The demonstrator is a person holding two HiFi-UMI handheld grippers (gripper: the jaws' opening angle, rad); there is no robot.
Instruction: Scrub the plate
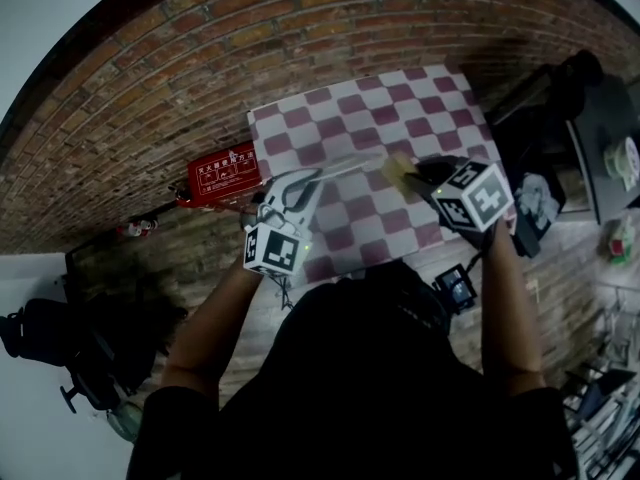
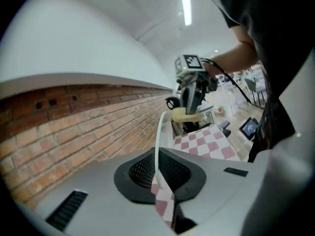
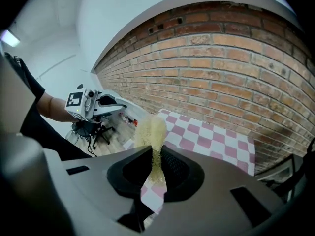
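Left gripper view, left hand-held gripper (image 2: pixel 157 175) pinching a white plate (image 2: pixel 159 132) edge-on above the checkered counter (image 2: pixel 206 141), right hand-held gripper (image 3: pixel 156 170) clamped on a yellow sponge (image 3: pixel 150 131) near the plate's far rim.

White characters are showing on the flat red box (image 1: pixel 223 175) beside the brick wall (image 1: pixel 200 78), but they're coming through too small to read.

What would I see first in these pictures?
Probably the pink-and-white checked cloth on the table by the brick wall. Over it, the left gripper pinches a white plate by its rim, and the right gripper clamps a yellow sponge near it.
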